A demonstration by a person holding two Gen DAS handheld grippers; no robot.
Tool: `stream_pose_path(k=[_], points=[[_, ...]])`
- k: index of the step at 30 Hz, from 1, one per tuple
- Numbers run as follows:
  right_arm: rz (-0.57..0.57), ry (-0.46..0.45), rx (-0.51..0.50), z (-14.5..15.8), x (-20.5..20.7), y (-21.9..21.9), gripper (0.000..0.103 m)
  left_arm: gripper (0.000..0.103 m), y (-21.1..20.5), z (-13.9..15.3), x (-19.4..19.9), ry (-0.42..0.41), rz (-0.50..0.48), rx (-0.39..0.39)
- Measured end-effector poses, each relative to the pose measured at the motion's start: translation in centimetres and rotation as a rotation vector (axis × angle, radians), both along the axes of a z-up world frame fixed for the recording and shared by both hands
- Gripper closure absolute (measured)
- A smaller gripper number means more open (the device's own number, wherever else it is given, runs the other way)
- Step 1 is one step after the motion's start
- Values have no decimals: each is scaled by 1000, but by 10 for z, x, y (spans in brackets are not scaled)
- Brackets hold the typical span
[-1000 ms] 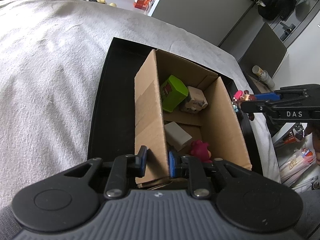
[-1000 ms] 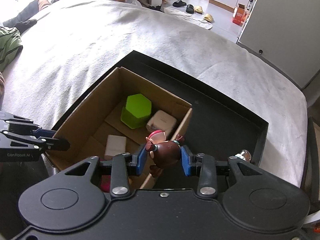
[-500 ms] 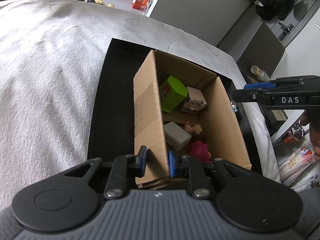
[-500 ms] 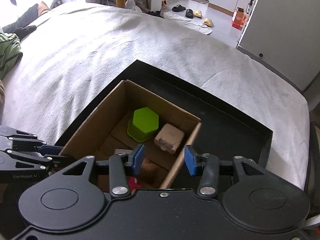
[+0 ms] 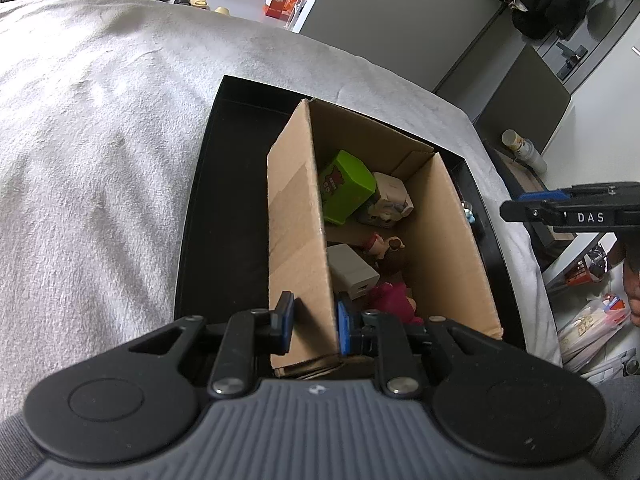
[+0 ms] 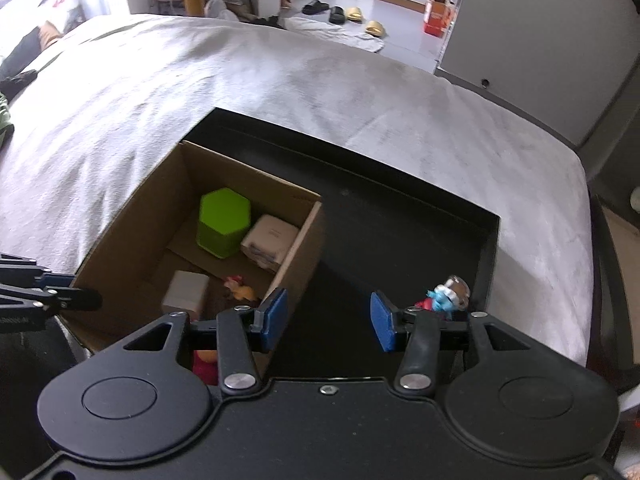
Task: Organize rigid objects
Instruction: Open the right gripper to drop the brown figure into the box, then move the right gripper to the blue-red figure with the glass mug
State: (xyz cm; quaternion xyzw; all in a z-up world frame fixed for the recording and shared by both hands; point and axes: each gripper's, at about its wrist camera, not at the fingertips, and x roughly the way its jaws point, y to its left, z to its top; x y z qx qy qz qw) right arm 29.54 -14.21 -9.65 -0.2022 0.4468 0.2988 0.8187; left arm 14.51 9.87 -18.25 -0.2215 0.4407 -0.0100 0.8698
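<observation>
A cardboard box [image 5: 298, 216] [image 6: 298, 258] stands in a black tray [image 5: 224, 184] [image 6: 400, 216] on a grey bed. My left gripper [image 5: 312, 322] is shut on the box's near left wall. Inside lie a green hexagonal box [image 6: 224, 220] [image 5: 346, 190], a white case [image 6: 270, 242], a grey block [image 6: 186, 292], a brown figurine [image 5: 384, 246] [image 6: 238, 290] and a red plush [image 5: 394, 304]. My right gripper [image 6: 326, 320] is open and empty above the tray, right of the box. A small blue figurine [image 6: 446, 298] stands in the tray beside its right finger.
The grey bed cover [image 6: 280, 76] surrounds the tray. My right gripper shows at the right edge of the left wrist view [image 5: 568, 208]. A dark cabinet [image 5: 520, 96], a bottle [image 5: 520, 148] and floor clutter lie beyond the bed's right edge.
My right gripper opened and dropped the brown figurine into the box, then moved right over the tray and opened wider. My left gripper stayed on the box wall.
</observation>
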Motion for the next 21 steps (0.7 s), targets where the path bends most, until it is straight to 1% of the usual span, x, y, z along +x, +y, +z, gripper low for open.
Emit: stream_pose_path(k=[11,21], points=[[-52,21,1,-18,10,-30,51,82,-2,-2,3,17,-1,24],[-139,59,39,-41,33,-58,51,82,-4,-4,8,40,5,40]])
